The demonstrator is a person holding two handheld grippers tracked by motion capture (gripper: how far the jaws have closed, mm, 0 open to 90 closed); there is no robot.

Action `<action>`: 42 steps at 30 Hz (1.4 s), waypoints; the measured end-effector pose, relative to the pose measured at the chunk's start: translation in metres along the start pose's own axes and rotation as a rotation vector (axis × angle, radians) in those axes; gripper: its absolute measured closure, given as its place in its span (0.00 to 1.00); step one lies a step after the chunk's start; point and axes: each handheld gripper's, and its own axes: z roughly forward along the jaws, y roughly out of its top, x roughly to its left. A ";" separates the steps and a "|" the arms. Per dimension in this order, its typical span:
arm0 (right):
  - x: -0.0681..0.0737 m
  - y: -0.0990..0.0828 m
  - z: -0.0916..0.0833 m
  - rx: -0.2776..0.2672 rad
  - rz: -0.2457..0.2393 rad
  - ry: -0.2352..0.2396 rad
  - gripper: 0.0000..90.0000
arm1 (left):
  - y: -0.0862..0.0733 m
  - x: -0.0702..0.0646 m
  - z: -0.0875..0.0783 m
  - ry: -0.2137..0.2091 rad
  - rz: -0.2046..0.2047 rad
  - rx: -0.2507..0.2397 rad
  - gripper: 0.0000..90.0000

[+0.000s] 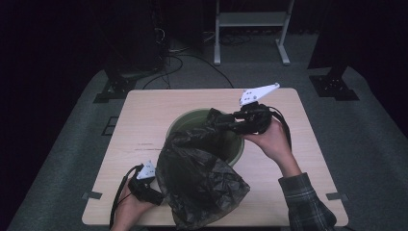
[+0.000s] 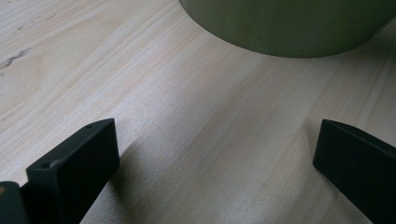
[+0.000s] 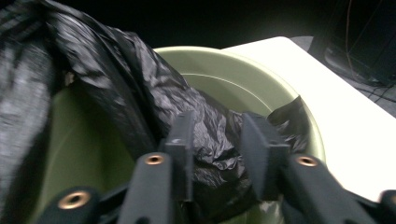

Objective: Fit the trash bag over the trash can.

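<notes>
Right gripper view: right tool [image 3: 215,154], part-open, straddles the thin, crinkled black plastic bag [image 3: 140,93] inside the round green plastic bin [image 3: 261,74]; grip uncertain. Film looks light, limp, slippery: pinch a bunched fold at the bin's rim. Left tool [image 2: 215,154] wide open, empty, near the bin.

Dim room, table [image 1: 144,120] lit from above; right gripper view motion-blurred, bag [image 3: 116,79] shows glare.

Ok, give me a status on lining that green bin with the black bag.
Done: part of the black bag already drapes into the green bin. In hand: the right claw has bunched plastic between its jaws above the bin's inside, though a firm pinch is unclear. The left claw stands open over the table, holding nothing. Left: most of the bag lies outside on the table; the rim is unwrapped.
</notes>
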 end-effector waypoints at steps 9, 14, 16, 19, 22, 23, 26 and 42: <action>0.020 -0.009 -0.019 -0.044 0.005 0.035 0.55 | 0.000 0.000 0.000 0.000 0.000 0.000 0.00; 0.036 -0.023 -0.022 -0.057 -0.002 0.068 0.53 | 0.000 0.000 0.000 0.002 0.000 -0.001 0.00; 0.042 -0.028 -0.023 -0.078 0.008 0.094 0.53 | 0.000 0.000 0.000 0.002 0.000 -0.001 0.00; 0.049 -0.030 -0.022 -0.093 -0.002 0.116 0.53 | 0.000 0.000 0.000 0.001 0.000 -0.001 0.00; 0.056 -0.031 -0.020 -0.109 -0.004 0.157 0.53 | 0.000 0.000 0.000 0.002 0.000 -0.001 0.00; 0.058 -0.031 -0.019 -0.114 -0.005 0.166 0.53 | 0.000 0.000 0.000 0.002 0.000 -0.001 0.00; 0.063 -0.032 -0.017 -0.120 -0.007 0.195 0.53 | 0.000 0.000 0.000 0.002 0.000 -0.001 0.00; 0.056 -0.038 -0.019 -0.076 -0.051 0.147 0.99 | 0.000 0.000 0.000 0.000 0.000 0.000 0.00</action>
